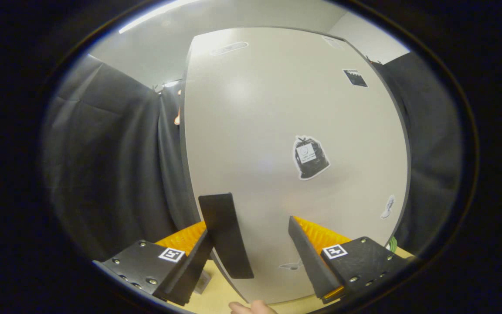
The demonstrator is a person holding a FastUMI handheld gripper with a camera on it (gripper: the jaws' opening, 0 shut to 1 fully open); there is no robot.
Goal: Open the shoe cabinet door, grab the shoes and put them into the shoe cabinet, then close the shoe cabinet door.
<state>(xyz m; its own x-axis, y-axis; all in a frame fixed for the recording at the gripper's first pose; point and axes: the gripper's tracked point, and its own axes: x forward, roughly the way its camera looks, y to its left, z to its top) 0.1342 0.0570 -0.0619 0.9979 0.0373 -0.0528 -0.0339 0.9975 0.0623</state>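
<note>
The shoe cabinet door (277,109) is a broad pale panel standing close in front of me, with a few stickers on its face. Its dark left edge (183,144) runs down against the black cloth. My gripper (254,209) is open, its fingers spread wide over the door's lower part with nothing between them but the panel's face. The left finger (225,235) lies just inside the door's left edge, and I cannot tell whether it touches. The right finger (310,257) is further in on the panel.
Black cloth hangs on the left (111,165) and on the right (429,144) of the door. A pale wooden surface (218,298) lies below the door's bottom edge. A person's fingertips (253,308) show there, below my fingers. Something green (391,244) peeks out by the door's lower right corner.
</note>
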